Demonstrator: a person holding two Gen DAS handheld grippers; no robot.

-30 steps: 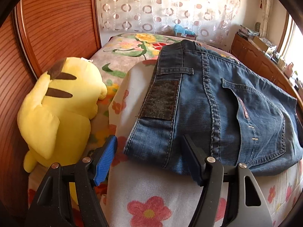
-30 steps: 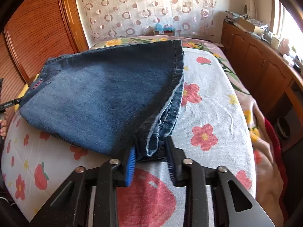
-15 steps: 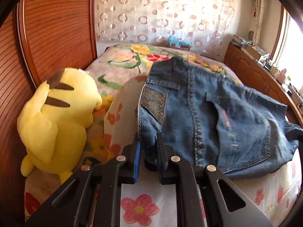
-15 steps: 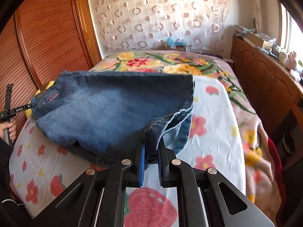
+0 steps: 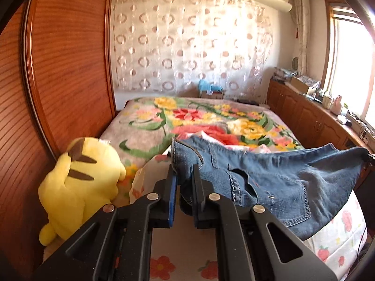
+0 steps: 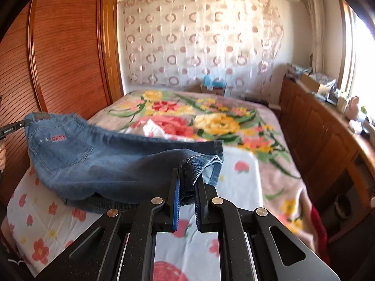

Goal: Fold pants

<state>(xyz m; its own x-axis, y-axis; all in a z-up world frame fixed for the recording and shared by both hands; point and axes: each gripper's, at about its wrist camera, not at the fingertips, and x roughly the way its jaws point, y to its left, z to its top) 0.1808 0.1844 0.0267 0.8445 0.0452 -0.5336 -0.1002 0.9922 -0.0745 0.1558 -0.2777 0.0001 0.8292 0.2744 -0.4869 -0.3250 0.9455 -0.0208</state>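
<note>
Two grippers pinch blue jeans (image 5: 281,182) above the bed's near end: left gripper (image 5: 184,178) clamped tight on the waistband corner, right gripper (image 6: 187,180) clamped on the hem end. Denim sags btwn them onto a flowered towel (image 6: 236,187); yellow plush (image 5: 79,185) at bed's left edge.

The left gripper (image 5: 184,175) is matte black plastic: two flat angular arms with triangular cut-outs, joined by linkage bars pinned with round silver rivets. One finger carries a bright blue ribbed pad (image 5: 173,195), the other a dark one. The right gripper (image 6: 187,180) is built the same, with black arms, silver rivets and a blue pad (image 6: 176,205) on one finger.
</note>
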